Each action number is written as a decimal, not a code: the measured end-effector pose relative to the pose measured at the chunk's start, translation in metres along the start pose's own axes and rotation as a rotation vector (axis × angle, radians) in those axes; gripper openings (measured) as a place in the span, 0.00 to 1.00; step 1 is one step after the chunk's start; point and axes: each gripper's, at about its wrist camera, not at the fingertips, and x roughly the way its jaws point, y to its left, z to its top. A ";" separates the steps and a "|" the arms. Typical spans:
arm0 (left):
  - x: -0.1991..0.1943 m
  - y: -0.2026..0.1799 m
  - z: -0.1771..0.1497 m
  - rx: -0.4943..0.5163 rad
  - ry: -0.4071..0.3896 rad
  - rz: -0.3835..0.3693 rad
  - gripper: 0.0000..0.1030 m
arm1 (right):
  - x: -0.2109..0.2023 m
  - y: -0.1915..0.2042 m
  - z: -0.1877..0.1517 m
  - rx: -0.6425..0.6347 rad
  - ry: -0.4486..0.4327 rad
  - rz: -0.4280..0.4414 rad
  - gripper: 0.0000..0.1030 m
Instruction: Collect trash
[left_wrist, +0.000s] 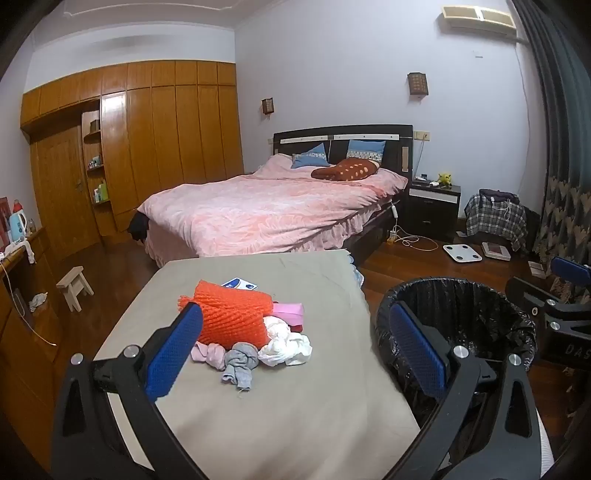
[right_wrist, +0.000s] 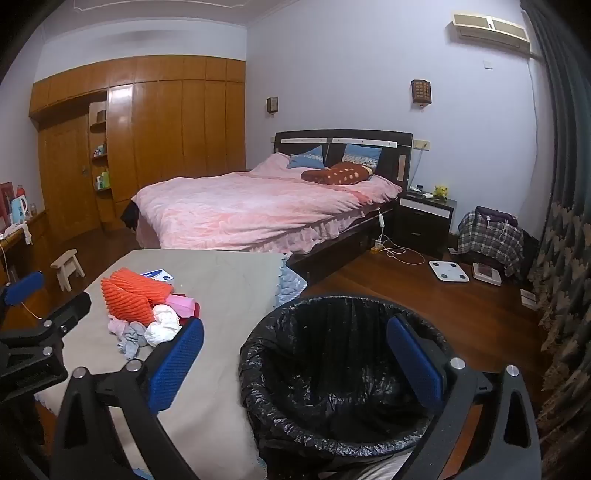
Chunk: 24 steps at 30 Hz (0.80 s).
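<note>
Bedroom clutter waited on a cloth-covered desk (left_wrist: 295, 406), where the left hand-held gripper (left_wrist: 295, 354) and right hand-held gripper (right_wrist: 295, 363) both hovered with jaws wide and empty. Just beyond lay crumpled tissues (left_wrist: 284, 345), a gray rag (left_wrist: 240, 363) and orange foam netting (left_wrist: 232, 314), likely light, soft and easily pinched at any loose fold. Beside the desk stood a bin (right_wrist: 332, 369) lined in black; farther off, a pink bed (left_wrist: 266, 206).

Pale lilac walls (left_wrist: 332, 74), dark wood floor (right_wrist: 424, 295). Wardrobe (left_wrist: 166, 129) along far wall. Bed (left_wrist: 266, 206) under pink cover, nightstand (left_wrist: 432, 210) beside. Air conditioner (right_wrist: 491, 29) up high, curtain (right_wrist: 561, 221) right. Stool (left_wrist: 74, 291) left.
</note>
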 end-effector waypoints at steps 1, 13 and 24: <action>0.000 0.000 0.000 0.000 0.000 0.001 0.95 | 0.000 0.000 0.000 -0.001 0.000 0.000 0.94; 0.001 0.001 -0.001 0.001 0.001 0.003 0.95 | 0.001 0.001 -0.001 -0.004 0.001 -0.003 0.94; 0.001 0.000 0.000 0.005 0.004 0.003 0.95 | 0.002 0.002 -0.001 -0.004 0.002 -0.002 0.94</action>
